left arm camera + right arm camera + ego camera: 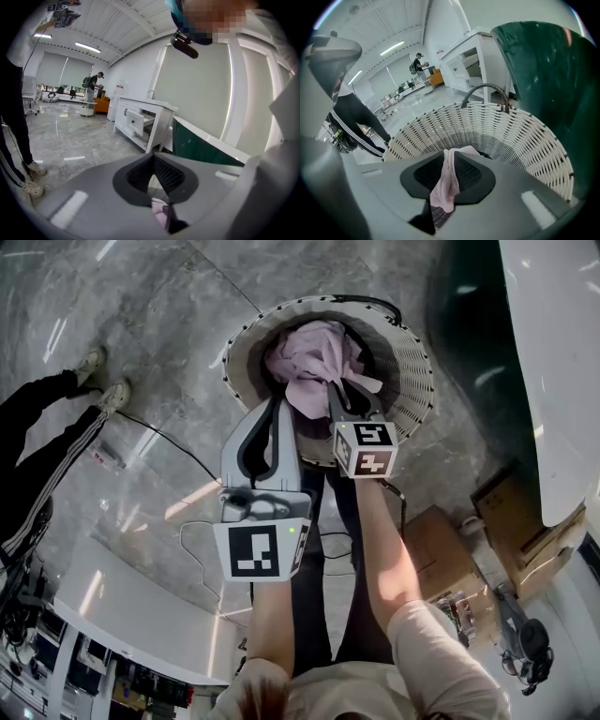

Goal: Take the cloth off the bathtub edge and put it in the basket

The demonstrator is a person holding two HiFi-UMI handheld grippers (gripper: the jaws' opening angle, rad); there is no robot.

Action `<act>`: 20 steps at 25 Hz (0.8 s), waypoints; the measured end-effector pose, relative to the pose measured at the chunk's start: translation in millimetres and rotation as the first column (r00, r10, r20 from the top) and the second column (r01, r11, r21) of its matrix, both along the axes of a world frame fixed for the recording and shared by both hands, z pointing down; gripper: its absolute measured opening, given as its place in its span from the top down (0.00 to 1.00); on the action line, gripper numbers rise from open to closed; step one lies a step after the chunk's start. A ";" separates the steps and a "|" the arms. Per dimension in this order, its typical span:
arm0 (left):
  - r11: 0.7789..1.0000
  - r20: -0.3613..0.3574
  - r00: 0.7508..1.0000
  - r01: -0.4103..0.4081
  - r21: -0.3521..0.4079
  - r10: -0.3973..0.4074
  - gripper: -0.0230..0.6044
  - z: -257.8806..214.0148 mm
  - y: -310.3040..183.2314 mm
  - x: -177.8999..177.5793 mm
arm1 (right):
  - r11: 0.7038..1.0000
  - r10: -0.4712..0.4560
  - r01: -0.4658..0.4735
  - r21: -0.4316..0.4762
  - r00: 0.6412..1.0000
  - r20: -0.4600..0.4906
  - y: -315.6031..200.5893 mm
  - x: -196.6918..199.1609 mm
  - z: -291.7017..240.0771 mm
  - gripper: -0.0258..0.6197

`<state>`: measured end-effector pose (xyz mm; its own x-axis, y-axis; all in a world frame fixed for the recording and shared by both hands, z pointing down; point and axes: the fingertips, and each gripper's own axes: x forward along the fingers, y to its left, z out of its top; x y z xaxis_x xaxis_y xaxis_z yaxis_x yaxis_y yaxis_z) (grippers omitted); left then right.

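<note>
A pink cloth (314,362) hangs bunched over the mouth of the white woven basket (412,381) on the floor. My right gripper (335,395) is shut on it: in the right gripper view a strip of the cloth (446,187) is pinched between the black pads (471,173), just above the basket (497,131). My left gripper (274,404) reaches the cloth's left side with its jaws together. In the left gripper view a bit of pink cloth (159,213) shows between those jaws. The green bathtub (548,70) with its white edge (553,381) stands right of the basket.
A person in black striped trousers (47,456) stands on the marble floor at left. Cardboard boxes (441,549) lie beside the tub. A white cabinet (140,122) is beyond the tub end. A cable (169,442) runs across the floor.
</note>
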<state>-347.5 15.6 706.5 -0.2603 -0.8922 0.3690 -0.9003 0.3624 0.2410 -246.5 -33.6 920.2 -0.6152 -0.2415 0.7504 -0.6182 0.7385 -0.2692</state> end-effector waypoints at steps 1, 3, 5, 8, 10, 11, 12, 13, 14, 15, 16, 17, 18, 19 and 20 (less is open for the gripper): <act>1.000 0.009 1.000 -0.003 -0.002 0.003 0.96 1.7 2.4 -0.3 | 1.000 -0.002 0.002 -0.001 1.000 -0.006 0.9 -0.3 4.0 0.86; 1.000 0.015 1.000 -0.004 -0.005 0.004 0.96 3.6 4.8 -0.5 | 1.000 -0.004 0.004 -0.004 1.000 -0.015 1.9 -0.9 10.6 0.86; 1.000 0.012 1.000 0.000 -0.004 0.000 0.96 4.5 5.1 -0.9 | 1.000 -0.009 0.009 -0.007 1.000 -0.024 2.1 -2.3 16.6 0.86; 1.000 0.011 1.000 0.002 -0.007 -0.002 0.96 4.5 4.6 -1.8 | 1.000 -0.018 0.017 -0.013 0.999 -0.040 0.7 -4.0 25.6 0.86; 1.000 0.013 1.000 0.000 -0.008 0.000 0.96 3.8 5.6 -1.2 | 1.000 -0.021 0.020 -0.024 0.998 -0.052 1.3 -3.1 31.9 0.86; 1.000 0.014 1.000 -0.001 -0.008 0.001 0.96 3.4 6.4 -1.0 | 0.999 -0.029 0.027 -0.025 0.998 -0.059 2.3 -2.6 34.6 0.86; 1.000 0.015 1.000 0.000 -0.006 0.000 0.96 2.9 7.4 -1.1 | 0.999 -0.038 0.037 -0.023 0.997 -0.065 3.5 -2.3 36.6 0.86; 1.000 0.015 1.000 0.003 -0.003 -0.003 0.96 2.0 8.2 -1.6 | 0.999 -0.047 0.046 -0.019 0.996 -0.072 4.5 -1.7 38.0 0.86; 1.000 0.014 1.000 0.007 0.002 -0.007 0.96 0.9 8.5 -2.1 | 0.998 -0.054 0.053 -0.014 0.995 -0.081 4.9 -0.9 38.9 0.86; 1.000 0.013 1.000 0.011 0.006 -0.011 0.96 -0.3 8.3 -2.6 | 0.998 -0.058 0.057 -0.011 0.994 -0.090 4.5 0.0 39.3 0.85; 1.000 0.012 1.000 0.012 0.008 -0.013 0.96 -1.4 7.8 -2.9 | 0.998 -0.061 0.061 -0.008 0.993 -0.100 3.7 0.6 39.3 0.83; 1.000 0.011 1.000 0.012 0.009 -0.013 0.96 -2.4 7.2 -3.2 | 0.998 -0.064 0.064 -0.005 0.992 -0.106 2.7 0.7 38.8 0.82; 1.000 0.010 1.000 0.013 0.010 -0.013 0.96 -3.2 6.7 -3.7 | 0.998 -0.068 0.068 -0.003 0.992 -0.110 1.8 0.2 37.7 0.80; 1.000 0.009 1.000 0.014 0.012 -0.014 0.96 -3.8 6.3 -4.3 | 0.997 -0.072 0.072 -0.001 0.991 -0.110 1.1 -0.9 36.2 0.78; 1.000 0.007 1.000 0.016 0.014 -0.016 0.96 -4.2 6.1 -5.0 | 0.997 -0.077 0.078 -0.001 0.991 -0.111 0.9 -2.2 34.9 0.78</act>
